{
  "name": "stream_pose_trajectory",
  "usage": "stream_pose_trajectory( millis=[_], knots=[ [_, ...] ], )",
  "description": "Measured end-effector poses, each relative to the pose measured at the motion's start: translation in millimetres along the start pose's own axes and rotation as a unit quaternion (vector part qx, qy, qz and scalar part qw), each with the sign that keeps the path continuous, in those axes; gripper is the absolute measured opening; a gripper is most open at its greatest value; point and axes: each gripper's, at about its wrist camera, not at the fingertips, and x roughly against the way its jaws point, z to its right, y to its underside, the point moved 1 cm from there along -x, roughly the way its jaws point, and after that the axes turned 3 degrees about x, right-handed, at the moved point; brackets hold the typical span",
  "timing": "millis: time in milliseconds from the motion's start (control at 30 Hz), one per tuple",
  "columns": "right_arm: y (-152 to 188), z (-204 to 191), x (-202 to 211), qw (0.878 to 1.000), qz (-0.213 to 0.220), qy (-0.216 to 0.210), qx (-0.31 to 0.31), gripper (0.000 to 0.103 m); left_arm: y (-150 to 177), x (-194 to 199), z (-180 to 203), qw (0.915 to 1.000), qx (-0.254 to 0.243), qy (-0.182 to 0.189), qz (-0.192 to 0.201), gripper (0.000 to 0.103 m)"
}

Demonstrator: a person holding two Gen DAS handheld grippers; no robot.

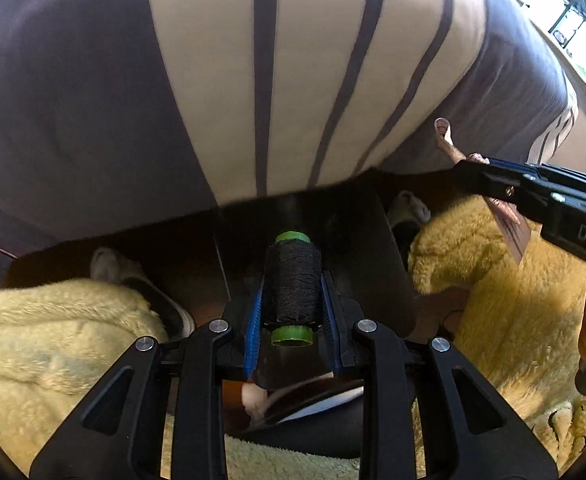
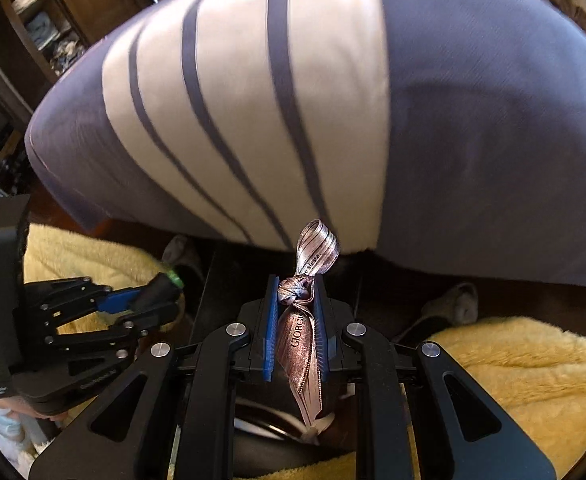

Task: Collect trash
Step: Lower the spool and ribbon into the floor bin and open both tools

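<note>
Black thread on a green-ended spool sits clamped between the blue pads of the left gripper, its axis running along the fingers. A knotted pinkish ribbon with printed lettering is pinched in the closed right gripper, one loop rising above the pads and a tail hanging below. Both grippers hover over yellow fleece in front of a bed cover striped grey and cream. Beneath the left gripper lies something dark and rounded, possibly a bin, though it is mostly hidden.
</note>
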Motion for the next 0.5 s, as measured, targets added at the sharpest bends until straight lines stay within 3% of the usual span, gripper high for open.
stream_pose_trajectory(
  millis=[200,500],
  knots=[
    [6,-3,-27,0.999,-0.046,-0.009,-0.006,0.017,3,-23,2,0.9994,-0.003,0.007,-0.033,0.025],
    [2,-6,-38,0.998,-0.062,-0.005,-0.004,0.022,4,-31,4,0.9985,-0.005,0.024,-0.048,0.026]
  ],
)
